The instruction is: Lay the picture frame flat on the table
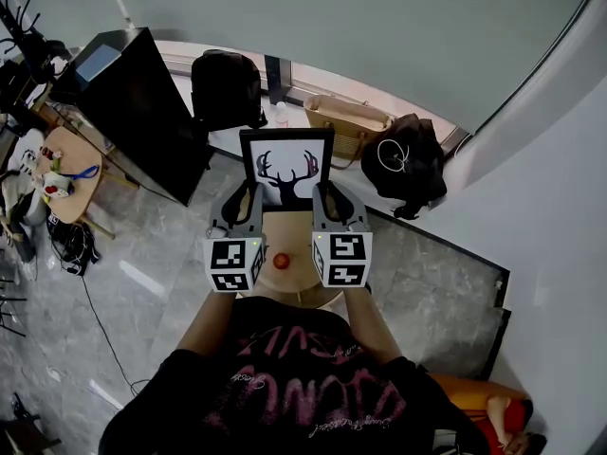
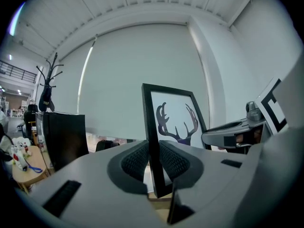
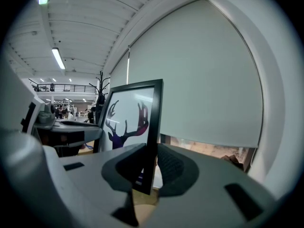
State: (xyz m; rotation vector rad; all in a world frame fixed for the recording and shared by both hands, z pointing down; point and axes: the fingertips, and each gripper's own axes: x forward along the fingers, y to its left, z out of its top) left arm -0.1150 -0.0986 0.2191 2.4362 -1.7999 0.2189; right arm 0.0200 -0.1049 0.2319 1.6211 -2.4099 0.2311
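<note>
A black picture frame (image 1: 285,167) with a dark antler print stands upright at the far edge of a small round wooden table (image 1: 296,275). My left gripper (image 1: 248,202) is shut on the frame's left edge, my right gripper (image 1: 325,200) on its right edge. In the left gripper view the black edge of the frame (image 2: 153,141) runs between the ribbed pads (image 2: 134,161), and the left gripper (image 2: 154,163) closes round it. In the right gripper view the frame (image 3: 128,122) is clamped the same way by the right gripper (image 3: 148,167). The frame's bottom edge is hidden.
A small red object (image 1: 282,261) lies on the table between the grippers. Behind stand a black cabinet (image 1: 133,112), a black backpack (image 1: 226,88), a tan bag (image 1: 346,121) and a black bag (image 1: 408,164). A cluttered side table (image 1: 66,173) is at left.
</note>
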